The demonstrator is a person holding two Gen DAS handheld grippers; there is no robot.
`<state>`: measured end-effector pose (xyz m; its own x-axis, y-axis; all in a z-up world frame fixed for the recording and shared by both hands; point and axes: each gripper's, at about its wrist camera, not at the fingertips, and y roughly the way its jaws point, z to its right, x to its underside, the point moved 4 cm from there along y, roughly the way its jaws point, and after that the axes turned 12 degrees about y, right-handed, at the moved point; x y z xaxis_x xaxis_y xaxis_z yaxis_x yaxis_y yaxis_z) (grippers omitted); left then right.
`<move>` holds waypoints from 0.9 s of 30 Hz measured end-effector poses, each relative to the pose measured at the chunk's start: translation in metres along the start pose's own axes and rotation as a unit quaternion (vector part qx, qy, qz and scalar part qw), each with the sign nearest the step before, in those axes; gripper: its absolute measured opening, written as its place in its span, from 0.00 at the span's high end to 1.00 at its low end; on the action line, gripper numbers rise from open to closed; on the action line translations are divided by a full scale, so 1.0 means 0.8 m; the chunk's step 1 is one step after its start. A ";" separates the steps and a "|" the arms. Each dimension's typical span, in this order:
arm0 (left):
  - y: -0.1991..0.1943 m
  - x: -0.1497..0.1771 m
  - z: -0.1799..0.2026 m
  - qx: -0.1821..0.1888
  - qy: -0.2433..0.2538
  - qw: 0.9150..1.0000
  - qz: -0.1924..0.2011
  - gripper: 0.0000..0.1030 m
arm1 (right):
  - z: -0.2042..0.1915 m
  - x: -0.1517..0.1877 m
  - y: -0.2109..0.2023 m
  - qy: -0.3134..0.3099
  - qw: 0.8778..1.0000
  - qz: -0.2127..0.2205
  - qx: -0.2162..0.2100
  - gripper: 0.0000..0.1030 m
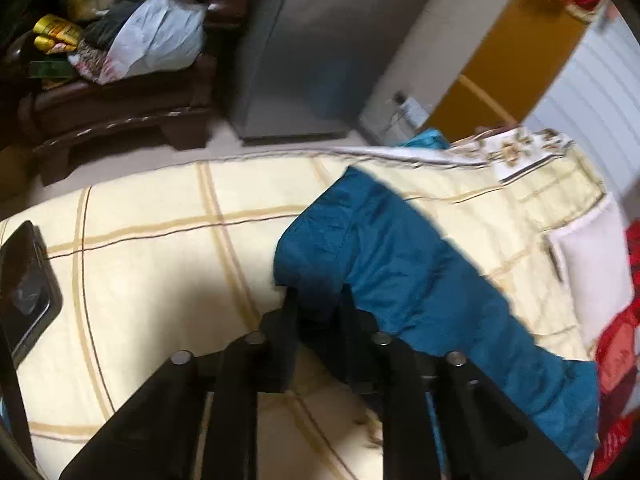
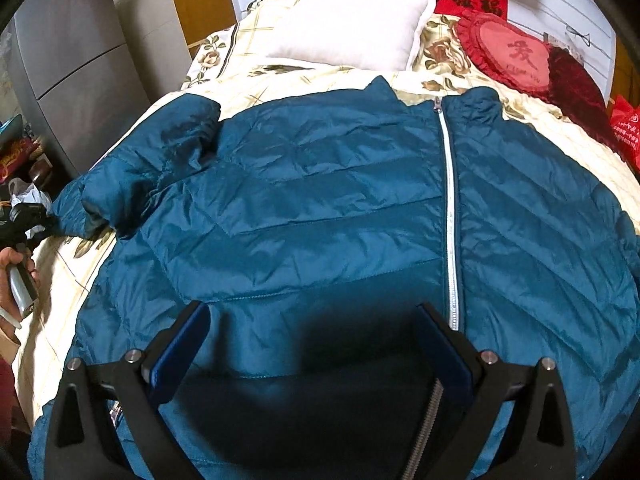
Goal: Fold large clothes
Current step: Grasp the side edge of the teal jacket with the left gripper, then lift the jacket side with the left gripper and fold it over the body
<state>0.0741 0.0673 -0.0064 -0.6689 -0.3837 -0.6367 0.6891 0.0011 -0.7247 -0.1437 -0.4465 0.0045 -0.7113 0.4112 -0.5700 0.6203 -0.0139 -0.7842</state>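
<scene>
Teal quilted puffer jacket (image 2: 320, 184) hem shadowed; right gripper (image 2: 312, 344) fingers apart above it; left gripper (image 1: 316, 312) fingers clamp its sleeve cuff (image 1: 312, 248).

- Down jacket (image 2: 320, 184): teal blue, with a white zip tape (image 2: 450, 216)
- Bedspread (image 1: 160, 240): cream, checked with tan lines
- Pillow (image 2: 352, 24): plain white
- Heart cushion (image 2: 516, 56): red
- Fridge (image 1: 320, 48): grey
- Right claw (image 2: 312, 344): black, pads (image 2: 180, 344) blue
</scene>
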 end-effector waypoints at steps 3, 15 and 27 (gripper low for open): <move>-0.045 -0.006 0.038 0.038 0.040 0.998 0.035 1.00 | 0.010 -0.002 -0.010 0.005 1.000 0.008 0.008 0.00; -0.212 0.061 0.246 0.222 0.200 0.953 0.053 1.00 | 0.068 0.002 -0.061 0.049 0.998 0.027 0.020 0.00; -0.196 0.219 0.401 0.265 0.284 0.920 -0.050 1.00 | 0.148 0.006 -0.091 0.079 0.995 0.033 0.055 0.00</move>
<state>-0.0613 -0.2965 0.0803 -0.6705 0.1879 -0.7177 0.5546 -0.5155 -0.6532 -0.2314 -0.5516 0.0296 -0.6043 0.5436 -0.5824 0.6176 -0.1421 -0.7735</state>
